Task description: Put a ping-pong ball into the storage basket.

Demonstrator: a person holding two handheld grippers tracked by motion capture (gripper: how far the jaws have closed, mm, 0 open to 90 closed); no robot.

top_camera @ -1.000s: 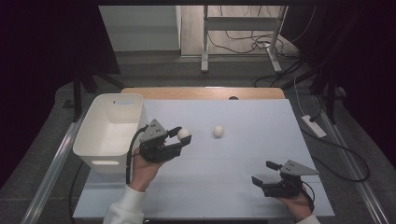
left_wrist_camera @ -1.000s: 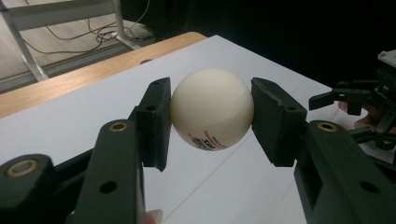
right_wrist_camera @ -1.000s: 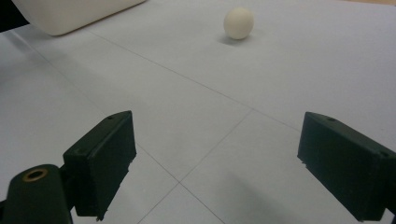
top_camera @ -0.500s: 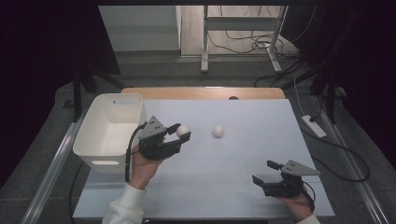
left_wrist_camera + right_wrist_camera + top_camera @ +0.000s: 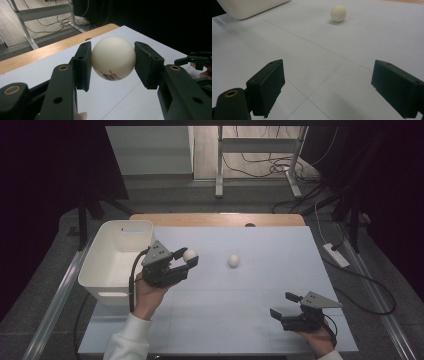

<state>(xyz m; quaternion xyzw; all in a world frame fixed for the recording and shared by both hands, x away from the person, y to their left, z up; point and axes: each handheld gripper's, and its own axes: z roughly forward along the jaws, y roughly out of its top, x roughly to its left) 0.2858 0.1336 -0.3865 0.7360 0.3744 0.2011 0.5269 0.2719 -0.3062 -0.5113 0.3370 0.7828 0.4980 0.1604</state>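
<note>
We see a cream-white ball (image 5: pixel 113 58), round and matte, with small red and dark print low on its side, at the centre of the left gripper view; in the high view it sits left of centre, clamped off the table (image 5: pixel 260 285).

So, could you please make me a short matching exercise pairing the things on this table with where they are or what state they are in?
Things:
1. left claw
2. right claw
3. loose ball
4. white bin

States or places:
A. lying alone mid-table
B. jaws wide apart, nothing between them
C. standing at the table's left edge
D. closed on a held ball

Pairs: 1-D, 2-B, 3-A, 4-C
</note>
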